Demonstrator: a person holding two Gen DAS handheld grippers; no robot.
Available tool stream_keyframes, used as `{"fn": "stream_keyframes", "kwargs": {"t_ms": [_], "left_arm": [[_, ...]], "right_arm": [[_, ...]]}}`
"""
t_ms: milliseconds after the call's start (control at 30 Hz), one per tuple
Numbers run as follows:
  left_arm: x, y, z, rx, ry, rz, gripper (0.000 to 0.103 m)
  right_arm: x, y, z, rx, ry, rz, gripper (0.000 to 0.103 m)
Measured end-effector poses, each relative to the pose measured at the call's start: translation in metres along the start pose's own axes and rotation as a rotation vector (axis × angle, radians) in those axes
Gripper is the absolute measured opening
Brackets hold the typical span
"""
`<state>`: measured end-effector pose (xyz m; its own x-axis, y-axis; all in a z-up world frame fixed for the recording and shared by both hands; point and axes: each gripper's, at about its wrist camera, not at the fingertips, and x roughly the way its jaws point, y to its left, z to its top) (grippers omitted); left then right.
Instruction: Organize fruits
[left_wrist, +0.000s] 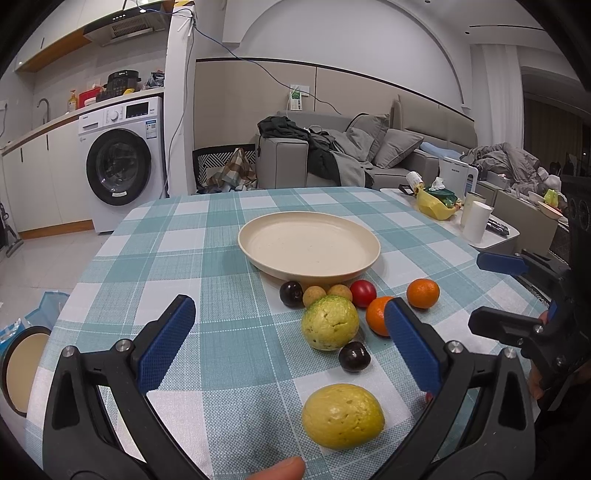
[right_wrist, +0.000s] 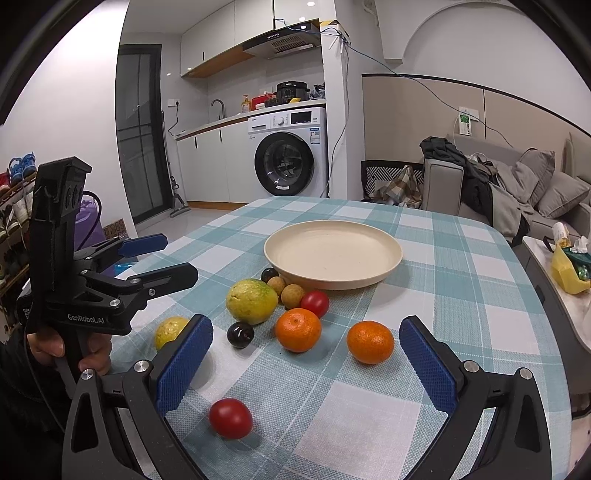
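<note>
1. The left gripper (left_wrist: 290, 328) is spread wide with nothing between its blue pads; it hangs just above the checked table (left_wrist: 184, 258).
2. The right gripper (right_wrist: 306, 350) is also wide open and holding nothing. In the left wrist view it pokes in at 3 o'clock (left_wrist: 491, 291).
3. The cream plate (right_wrist: 391, 254) sits mid-table with no fruit on it.
4. The fruit is all loose on the cloth, at the plate's 6 to 7 o'clock side in the right wrist view.
5. Touching or just beside the plate rim: a dark plum (right_wrist: 269, 274), two tan longans (right_wrist: 277, 285) (right_wrist: 292, 296) and a red tomato (right_wrist: 315, 303).
6. A greenish guava (right_wrist: 252, 301) lies just beside those, at their 8 o'clock.
7. Nearer the camera: a second dark plum (right_wrist: 240, 334), an orange (right_wrist: 298, 329), and another orange (right_wrist: 370, 342) apart at 3 o'clock.
8. A yellow guava (left_wrist: 342, 415) sits low between the left gripper's pads, not touching either one.
9. A second tomato (right_wrist: 231, 418) lies alone just by the right gripper's left pad.
</note>
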<state>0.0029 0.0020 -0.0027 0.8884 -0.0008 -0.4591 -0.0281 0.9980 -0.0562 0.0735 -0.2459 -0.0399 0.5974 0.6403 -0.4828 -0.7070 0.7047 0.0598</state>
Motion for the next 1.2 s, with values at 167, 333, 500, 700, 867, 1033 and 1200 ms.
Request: {"fn": "stream_keyframes", "kwargs": {"t_ms": [167,333,500,700,867,1033,1200], "left_arm": [[0.0003,0.0003,-0.0001,0.001,-0.001,0.000,0.102],[-0.0005,-0.0003,-0.0001,0.001,-0.001,0.001,0.102],[-0.0006,0.0011,0.0014,0.001,-0.002,-0.001,0.102],[-0.0004,0.0001,0.0015,0.001,-0.001,0.001,0.102],[-0.0001,0.0003,0.0016,0.003,-0.001,0.001,0.102],[-0.0005,-0.0002,0.0014,0.003,-0.002,0.003,0.102],[0.0003,0.0027,0.0017,0.000,-0.001,0.002,0.102]], "right_arm": [[0.0003,-0.0012,0.0005,0.002,0.002,0.001,0.103],[0.0008,-0.0008,0.0001,0.004,0.002,0.002,0.103],[0.0008,-0.0005,-0.0006,0.005,0.002,0.000,0.103],[0.0009,-0.0008,-0.0009,0.004,0.002,0.001,0.103],[0.0008,-0.0015,-0.0012,0.009,0.003,-0.002,0.103],[0.0006,-0.0011,-0.0015,0.010,0.003,-0.004,0.103],[0.0006,-0.0011,-0.0016,0.009,0.005,-0.004,0.103]]}}
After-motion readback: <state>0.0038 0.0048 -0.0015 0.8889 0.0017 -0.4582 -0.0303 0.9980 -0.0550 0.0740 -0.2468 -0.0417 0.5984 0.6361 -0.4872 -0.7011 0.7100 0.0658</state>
